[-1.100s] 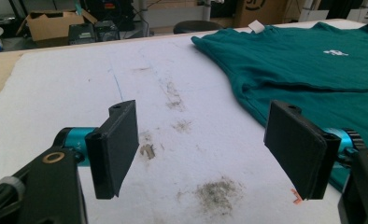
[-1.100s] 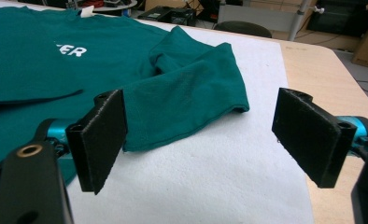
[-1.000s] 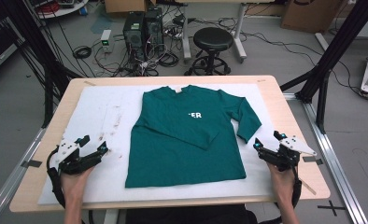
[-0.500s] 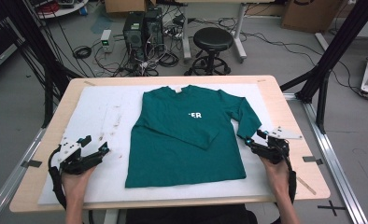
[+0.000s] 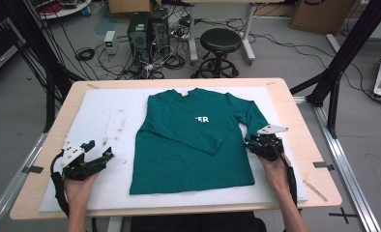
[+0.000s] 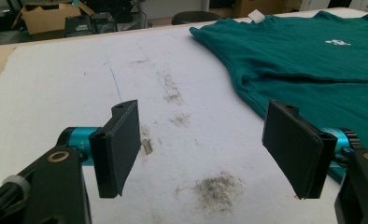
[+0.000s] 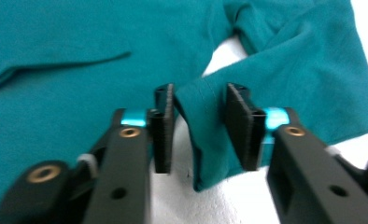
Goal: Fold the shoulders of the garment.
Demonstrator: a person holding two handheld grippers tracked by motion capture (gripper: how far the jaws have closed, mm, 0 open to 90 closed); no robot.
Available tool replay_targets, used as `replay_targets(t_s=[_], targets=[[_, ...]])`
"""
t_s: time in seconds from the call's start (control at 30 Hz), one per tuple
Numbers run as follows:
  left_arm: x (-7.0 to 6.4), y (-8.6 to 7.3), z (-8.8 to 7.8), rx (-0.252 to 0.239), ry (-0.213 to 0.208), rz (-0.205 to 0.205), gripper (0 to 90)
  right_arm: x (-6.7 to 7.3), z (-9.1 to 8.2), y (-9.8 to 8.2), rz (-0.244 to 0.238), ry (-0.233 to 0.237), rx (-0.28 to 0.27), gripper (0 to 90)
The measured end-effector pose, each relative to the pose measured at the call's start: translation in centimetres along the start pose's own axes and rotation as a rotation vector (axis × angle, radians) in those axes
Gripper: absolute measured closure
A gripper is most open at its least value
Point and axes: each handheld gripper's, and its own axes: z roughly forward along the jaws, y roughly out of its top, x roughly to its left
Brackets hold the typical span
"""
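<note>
My R gripper (image 7: pixel 198 128) jaws just been closing round cuff of green long-sleeve cotton shirt (image 5: pixel 188 140), pads not yet pinching; L gripper (image 6: pixel 205 149) released, left of shirt

The green shirt (image 5: pixel 188 140) is of soft matt knitted cloth, with fine stitching along the cuff of its sleeve (image 7: pixel 210 135). It lies on a white sheet (image 6: pixel 79 79) that looks like matt foam, a little rough and marked with grey smudges, and this covers a counter (image 5: pixel 295 104) of smooth pale wood. Each hand-held gripper, left (image 6: pixel 210 149) and right (image 7: pixel 198 126), has matt black plastic jaws with ribbed pads, glossy blue metal parts and small brass-coloured rings.
</note>
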Motion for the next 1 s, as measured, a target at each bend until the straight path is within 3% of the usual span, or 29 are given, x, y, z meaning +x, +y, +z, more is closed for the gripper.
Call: replay_targets(t_s=[0.1,0.33,0.43,0.63,0.83,1.0], targets=[[0.0,0.0,0.0,0.0,-0.001,-0.001,28.0,-0.3,0.0,0.1,0.012,0.008,0.008,85.1],[0.0,0.0,0.0,0.004,0.001,0.0,28.1,-1.0,-1.1,0.5,0.061,0.032,-0.058,87.0],[0.0,0.0,0.1,0.004,0.0,0.002,28.1,-1.2,-2.0,0.6,0.093,0.069,-0.09,87.0],[0.0,0.0,0.1,0.006,0.001,0.006,28.0,-0.8,-3.1,1.7,0.099,0.109,-0.133,87.0],[0.0,0.0,0.1,0.009,0.0,0.005,28.1,1.2,-4.3,4.0,0.078,0.172,-0.176,87.0],[0.0,0.0,0.1,0.008,-0.001,0.007,28.0,3.5,-3.7,5.6,0.048,0.213,-0.178,86.9]])
